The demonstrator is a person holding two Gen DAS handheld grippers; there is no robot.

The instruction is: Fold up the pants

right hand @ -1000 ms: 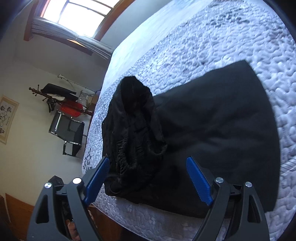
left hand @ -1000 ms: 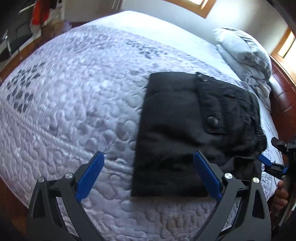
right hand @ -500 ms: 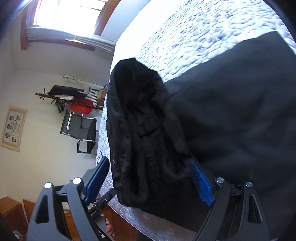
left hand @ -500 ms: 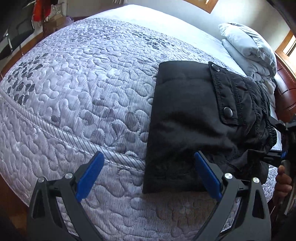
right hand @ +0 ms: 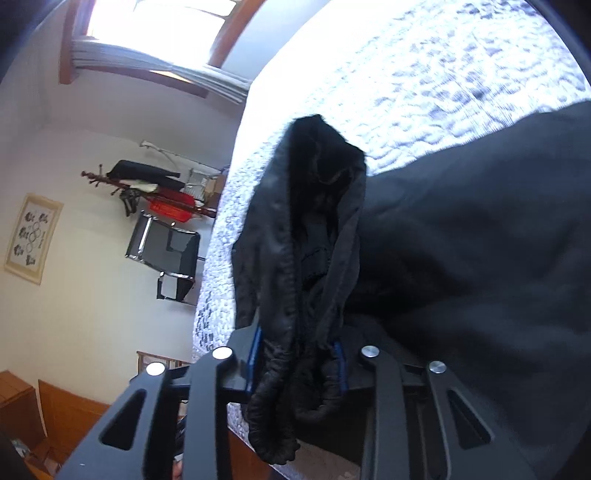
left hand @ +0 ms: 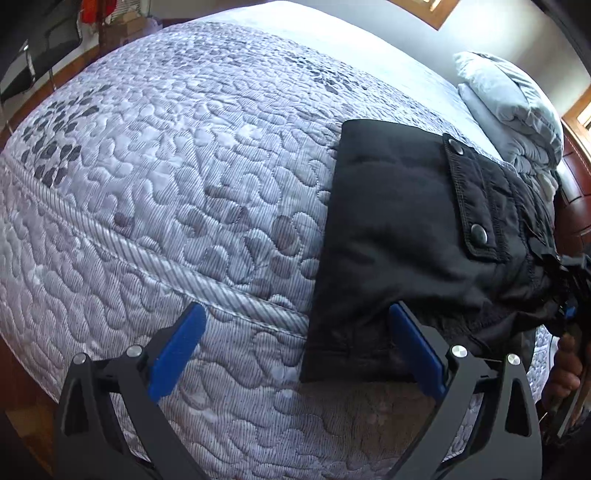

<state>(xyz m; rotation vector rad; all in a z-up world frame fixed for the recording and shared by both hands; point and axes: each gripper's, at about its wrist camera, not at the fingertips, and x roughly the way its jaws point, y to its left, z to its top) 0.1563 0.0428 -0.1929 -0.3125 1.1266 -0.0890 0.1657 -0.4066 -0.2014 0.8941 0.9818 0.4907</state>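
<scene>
L hand-held gripper [left hand: 295,347]: black frame w/ blue pads, spread wide, released, nothing between pads; hovers over near edge of bed; R pad just in front of trouser hem edge.
R hand-held gripper [right hand: 298,363]: clenched on bunched elastic waistband, cloth squeezed between blue pads; pads mostly hidden by fabric.
Pants: black fabric pants w/ snap-button flap pocket [left hand: 417,236], folded into a rectangle, lying on bed near its near-right corner; waistband end lifted off bed in R gripper, rest flat.
Pocket: flap [left hand: 469,199] w/ two metal snaps, shut; contents can't tell.
Bed: pale grey quilted bedspread w/ pebble pattern [left hand: 177,184]; pants touch it, nothing else on the near half.
Pillows: light grey stacked pillows [left hand: 506,96] at far-right head end, well apart from L gripper.
Room beyond (R view): black folding chair [right hand: 166,254], framed picture on wall [right hand: 33,238], coat rack w/ dark + red items [right hand: 147,184], bright window [right hand: 159,29].
Hard to see: person's fingers at far-right edge of L view, cut off; bedspread in R view overexposed.
</scene>
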